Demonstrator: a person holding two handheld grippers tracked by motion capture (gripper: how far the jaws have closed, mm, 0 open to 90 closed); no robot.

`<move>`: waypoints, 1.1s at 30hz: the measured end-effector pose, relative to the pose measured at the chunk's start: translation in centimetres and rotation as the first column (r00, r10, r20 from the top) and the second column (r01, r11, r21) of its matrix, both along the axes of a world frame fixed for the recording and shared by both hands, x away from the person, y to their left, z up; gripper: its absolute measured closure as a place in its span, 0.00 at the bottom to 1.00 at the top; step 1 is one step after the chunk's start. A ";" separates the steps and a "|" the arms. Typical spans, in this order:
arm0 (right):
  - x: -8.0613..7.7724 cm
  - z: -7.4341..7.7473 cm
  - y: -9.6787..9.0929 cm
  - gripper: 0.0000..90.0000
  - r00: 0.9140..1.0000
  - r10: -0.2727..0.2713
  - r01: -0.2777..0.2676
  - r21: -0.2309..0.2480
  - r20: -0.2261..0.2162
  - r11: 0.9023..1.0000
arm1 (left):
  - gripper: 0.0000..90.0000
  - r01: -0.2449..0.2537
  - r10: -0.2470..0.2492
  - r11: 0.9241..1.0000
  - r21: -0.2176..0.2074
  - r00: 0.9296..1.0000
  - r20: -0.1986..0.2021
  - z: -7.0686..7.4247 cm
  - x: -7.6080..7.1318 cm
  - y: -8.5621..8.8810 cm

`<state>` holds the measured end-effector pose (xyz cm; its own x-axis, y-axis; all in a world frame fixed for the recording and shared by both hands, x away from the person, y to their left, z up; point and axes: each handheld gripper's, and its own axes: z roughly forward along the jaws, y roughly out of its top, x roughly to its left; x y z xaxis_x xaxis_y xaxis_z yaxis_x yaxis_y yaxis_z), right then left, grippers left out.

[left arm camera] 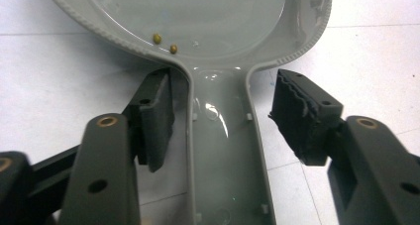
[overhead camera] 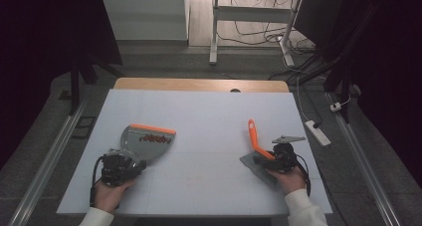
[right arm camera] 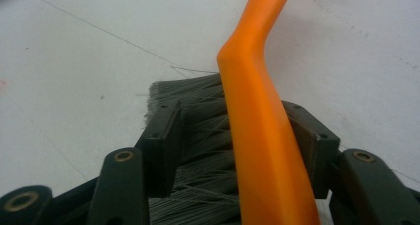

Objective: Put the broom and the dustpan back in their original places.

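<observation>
A grey dustpan (overhead camera: 144, 144) with an orange lip lies at the left of the white table, small bits of debris near its lip. Two yellowish beads (left arm camera: 165, 42) rest in its pan. Its handle (left arm camera: 223, 150) runs between the jaws of my left gripper (overhead camera: 130, 162), which stands open with a gap on each side (left arm camera: 223, 116). At the right lies a brush with an orange handle (overhead camera: 254, 134) and grey bristles (right arm camera: 198, 116). My right gripper (overhead camera: 263, 160) is open around the brush head, the orange handle (right arm camera: 257, 121) passing between its jaws (right arm camera: 233, 131).
The white table top (overhead camera: 209, 111) has a wooden strip along its far edge. A power strip (overhead camera: 318, 132) lies on the floor to the right. A desk frame with cables stands beyond the table.
</observation>
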<state>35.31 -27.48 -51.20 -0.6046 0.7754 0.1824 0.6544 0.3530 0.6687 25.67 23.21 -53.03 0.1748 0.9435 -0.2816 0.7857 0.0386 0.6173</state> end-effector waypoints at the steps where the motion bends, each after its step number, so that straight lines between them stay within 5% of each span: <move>1: 0.0 0.0 0.0 0.48 1.000 -0.004 0.004 -0.004 0.001 1.000 | 0.42 -0.003 0.003 1.000 0.006 1.000 0.004 0.1 -0.1 0.0; 10: 0.2 -0.3 -0.2 0.42 0.999 -0.047 0.047 -0.033 -0.005 0.998 | 0.37 -0.002 -0.005 0.997 0.078 0.996 0.088 1.5 -1.7 0.8; 20: -0.1 0.2 -0.6 0.43 0.994 -0.075 0.078 -0.046 0.074 0.996 | 0.39 0.084 -0.100 0.990 0.115 0.985 0.139 2.5 -2.0 0.5; 28: -0.9 1.1 -0.7 0.43 0.990 -0.047 0.051 -0.028 0.135 0.998 | 0.39 0.202 -0.223 0.969 0.141 0.963 0.153 3.1 -1.4 -0.8; 33: -1.7 1.7 -0.2 0.44 0.986 0.021 -0.020 -0.010 0.164 1.000 | 0.40 0.275 -0.295 0.951 0.140 0.944 0.151 3.0 -0.5 -1.6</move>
